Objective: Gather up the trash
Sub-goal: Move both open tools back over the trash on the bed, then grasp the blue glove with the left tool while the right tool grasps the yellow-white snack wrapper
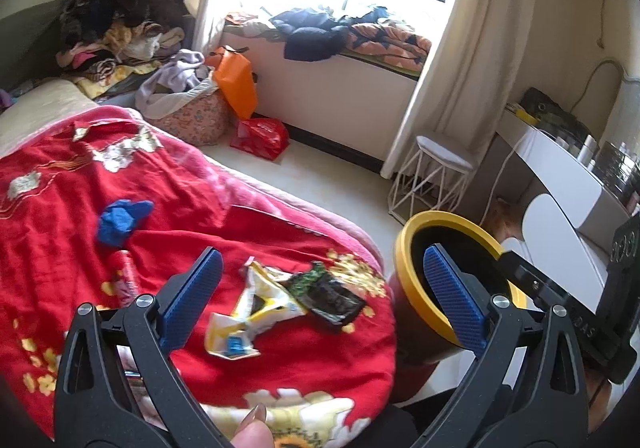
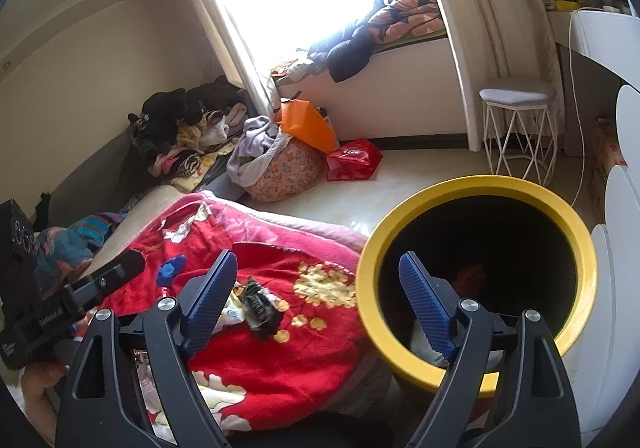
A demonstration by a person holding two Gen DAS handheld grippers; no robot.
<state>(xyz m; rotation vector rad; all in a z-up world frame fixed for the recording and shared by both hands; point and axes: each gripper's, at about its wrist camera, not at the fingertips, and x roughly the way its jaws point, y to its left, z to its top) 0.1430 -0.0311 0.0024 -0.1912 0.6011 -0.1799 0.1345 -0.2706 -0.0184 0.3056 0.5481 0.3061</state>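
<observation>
A red floral blanket [image 1: 192, 176] covers the bed, a bright window at twelve o'clock. On it, left to right: a blue wad [image 1: 122, 220], a crumpled yellow-white wrapper [image 1: 256, 308], a dark wrapper [image 1: 332, 296]. At three o'clock, the yellow-rimmed bin [image 2: 476, 188], its depths dark. Left gripper [image 1: 320, 296] and right gripper [image 2: 320, 296] both spread, empty.

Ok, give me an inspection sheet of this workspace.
Surface: red floral blanket on the bed.
Job's things: yellow-white wrapper, dark wrapper, blue crumpled piece on the blanket; yellow-rimmed bin beside the bed.
Clutter: clothes pile, orange bag, red bag.
Grippers: left gripper and right gripper open, empty.
Cables: white cord by the desk.
Surroundings: window, curtains, stool.
</observation>
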